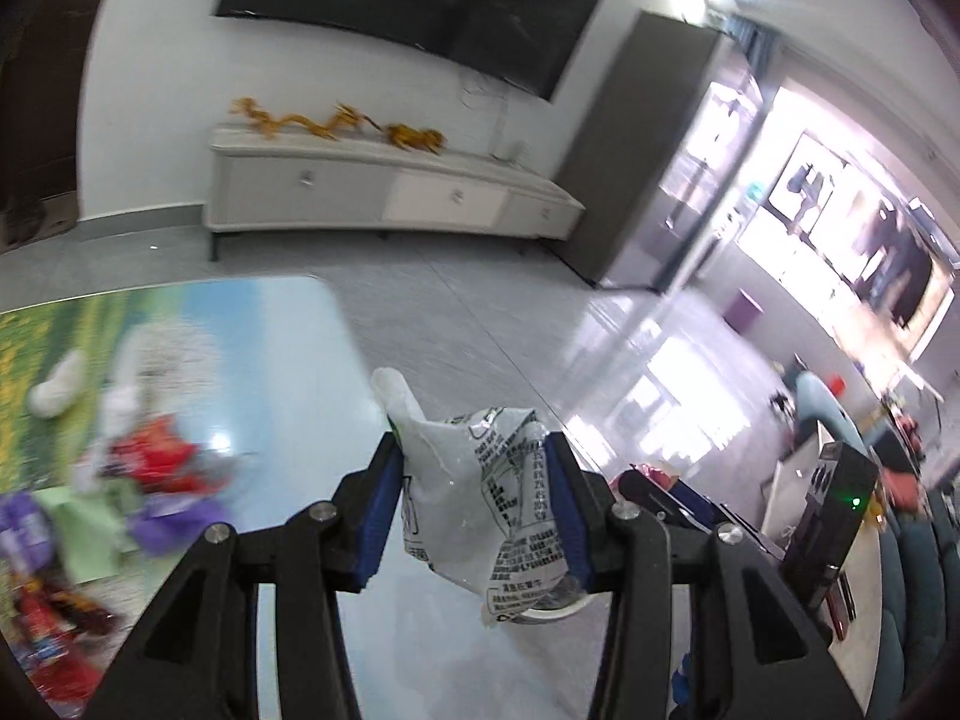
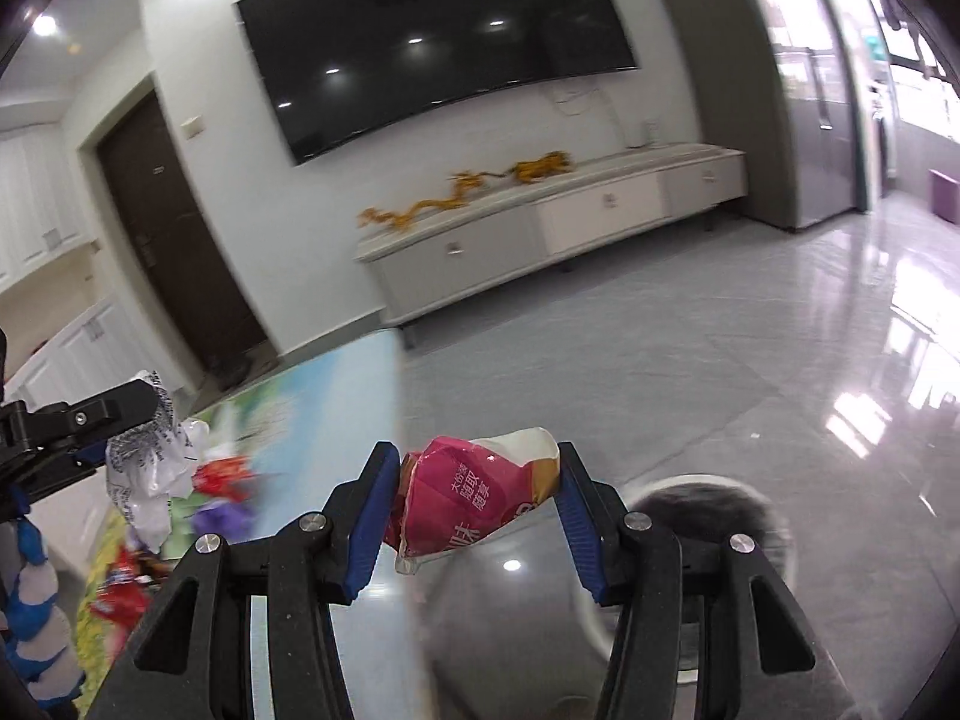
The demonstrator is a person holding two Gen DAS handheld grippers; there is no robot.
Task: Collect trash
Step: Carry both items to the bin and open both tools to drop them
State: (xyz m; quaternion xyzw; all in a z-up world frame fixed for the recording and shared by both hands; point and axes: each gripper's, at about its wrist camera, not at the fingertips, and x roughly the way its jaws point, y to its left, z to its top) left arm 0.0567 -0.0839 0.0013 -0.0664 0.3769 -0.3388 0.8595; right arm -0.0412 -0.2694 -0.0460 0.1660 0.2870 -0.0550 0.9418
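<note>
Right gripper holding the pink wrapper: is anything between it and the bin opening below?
Nothing visible. The right gripper clamps the crumpled pink-and-white snack wrapper above grey floor, and the round dark-lined trash bin sits just below and right of it, opening uncovered. The bin is motion-blurred, so small obstructions can't be excluded.

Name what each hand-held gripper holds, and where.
Left hand-held gripper: white printed wrapper, pinched across its middle. Right: pink wrapper, also mid-body.

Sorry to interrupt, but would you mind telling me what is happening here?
A person is collecting trash with two handheld grippers. The left gripper is shut on a crumpled clear printed wrapper, and the right gripper is shut on a crumpled pink snack wrapper. More wrappers lie on the picture-topped table. A round bin sits below the right gripper.
</note>
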